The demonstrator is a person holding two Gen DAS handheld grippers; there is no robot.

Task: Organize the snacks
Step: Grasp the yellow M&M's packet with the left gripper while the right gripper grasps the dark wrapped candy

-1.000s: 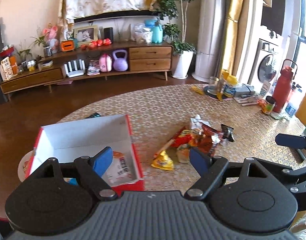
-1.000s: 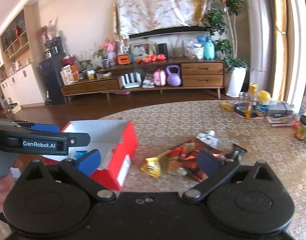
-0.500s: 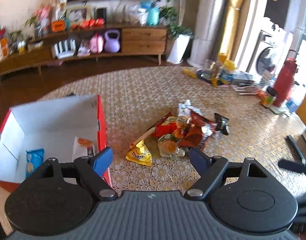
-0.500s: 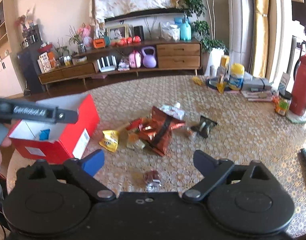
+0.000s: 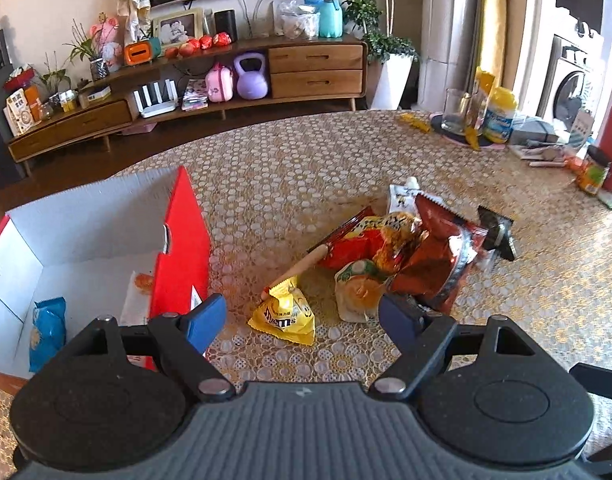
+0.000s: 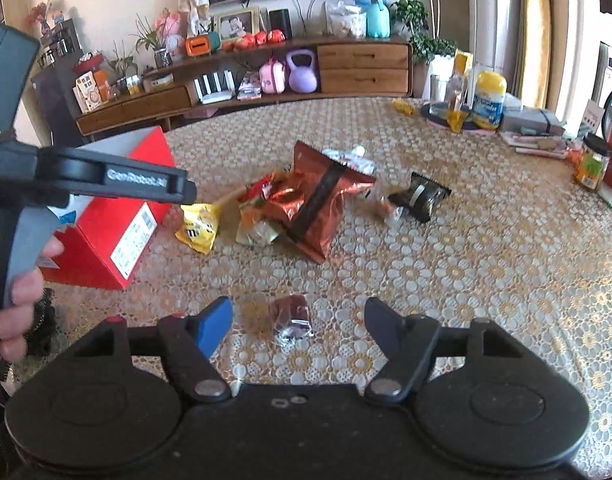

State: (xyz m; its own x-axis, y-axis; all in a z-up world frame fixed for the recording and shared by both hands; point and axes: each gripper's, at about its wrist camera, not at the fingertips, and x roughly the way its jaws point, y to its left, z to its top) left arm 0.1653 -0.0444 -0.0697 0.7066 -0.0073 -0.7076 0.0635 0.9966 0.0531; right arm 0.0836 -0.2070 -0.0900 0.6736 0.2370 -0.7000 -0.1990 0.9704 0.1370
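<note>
Right gripper [image 6: 295, 326]: jaws partly apart and just been closing in, blue pads either side of a small dark foil-wrapped candy [image 6: 291, 320] that lies on the tablecloth between them. Pads not yet on it, from what shows. Nothing held.

Left gripper [image 5: 301, 318]: jaws wide apart, empty, hovering low over a yellow M&M's bag [image 5: 285, 316], which sits just ahead of the pads. The person's hand [image 6: 15, 292] on its grip shows at the edge of the right wrist view.

Further out: the main snack heap mid-table, a dark red foil bag [image 5: 438, 256] lying over a red-and-yellow packet [image 5: 370, 236], a clear pouch with an orange label [image 5: 358, 292] at its near edge, a white spouted pouch [image 5: 404, 196] behind. A black packet [image 6: 420, 196] lies a little apart. The red box [image 5: 181, 252], white inside, stands open beside the heap; a blue packet [image 5: 47, 332] already lies in it.

Step in hand, as I judge it: reaching down for two pickups at once, mid-task, most snacks still out. Next calls for each gripper to settle lower and clamp on its wrapper, then carry to the box. The candy is small and slick; pads may slip.

Hard to make out: the box's near corner is hidden behind the left gripper body, and a second item there, orange-spotted, is unreadable. The heap's lower layers are covered.
</note>
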